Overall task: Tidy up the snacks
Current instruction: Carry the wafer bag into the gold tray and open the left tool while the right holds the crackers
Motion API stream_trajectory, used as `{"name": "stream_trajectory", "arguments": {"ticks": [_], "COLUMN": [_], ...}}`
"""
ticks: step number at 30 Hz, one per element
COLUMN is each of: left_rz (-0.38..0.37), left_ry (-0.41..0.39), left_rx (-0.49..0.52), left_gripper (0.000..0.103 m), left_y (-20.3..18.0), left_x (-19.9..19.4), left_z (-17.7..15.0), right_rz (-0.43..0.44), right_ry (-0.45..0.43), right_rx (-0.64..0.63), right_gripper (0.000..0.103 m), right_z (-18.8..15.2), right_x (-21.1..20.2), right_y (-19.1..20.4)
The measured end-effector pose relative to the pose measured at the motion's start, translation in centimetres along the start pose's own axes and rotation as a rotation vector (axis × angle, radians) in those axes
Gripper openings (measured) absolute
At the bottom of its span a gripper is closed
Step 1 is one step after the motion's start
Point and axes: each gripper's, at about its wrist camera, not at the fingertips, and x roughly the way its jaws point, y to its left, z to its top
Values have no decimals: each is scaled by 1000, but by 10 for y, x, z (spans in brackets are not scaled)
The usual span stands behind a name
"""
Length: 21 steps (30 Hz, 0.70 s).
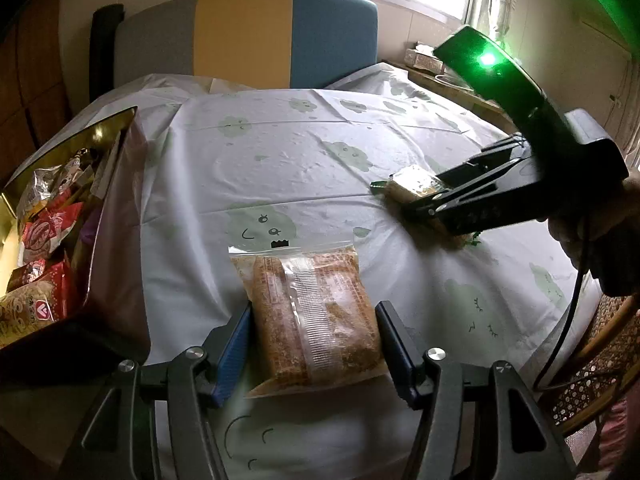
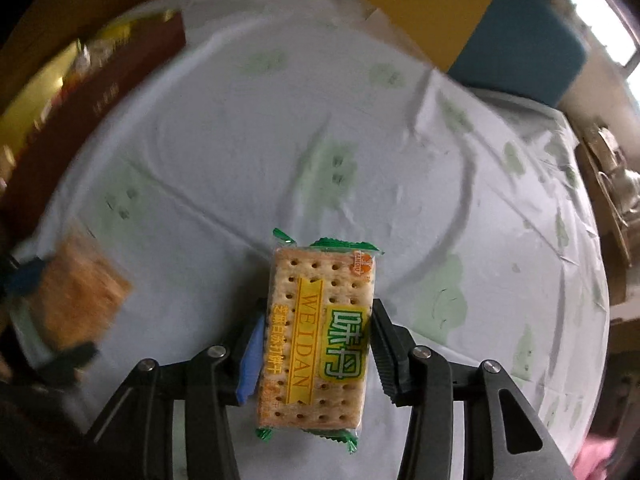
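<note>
Plainly: right hand-held gripper (image 2: 316, 348) clamps "WEIDAN" cracker pack (image 2: 316, 344).

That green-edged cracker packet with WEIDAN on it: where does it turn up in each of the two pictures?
Left wrist view: the cracker packet sits right of centre, clamped in the right gripper just above the tablecloth.
Right wrist view: it fills the lower centre, label up, between the two fingers.
Shared landmark: the yellow-and-blue chair back behind the table.
</note>
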Motion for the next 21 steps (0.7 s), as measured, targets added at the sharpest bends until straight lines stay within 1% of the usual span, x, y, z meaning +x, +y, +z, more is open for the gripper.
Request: {"name": "stream_trajectory", "arguments": {"ticks": [1, 3, 5, 8, 16, 21], "left_rz": [2, 7, 11, 14, 16, -21], "left_ry": [1, 4, 5, 9, 36, 60], "left_rx": [0, 3, 3, 2, 0, -36], "left_gripper": [62, 62, 62, 62, 62, 61], "left_y": [0, -2, -2, -3, -3, 4], "left_x": [0, 1, 2, 3, 4, 1], "left_z": [0, 1, 2, 2, 7, 12], "right_rz": [20, 63, 76, 70, -9, -17], "right_ry": [-19, -31, -25, -23, -39, -33], "right_rx": [14, 67, 91, 84, -7, -11], "right_gripper": [49, 49, 50, 50, 48, 48], "right_z": [-2, -5, -5, -3, -4, -7], "right_x": [0, 0, 2, 2, -5, -10], "right_y": [-3, -12, -15, -16, 4, 10]}}
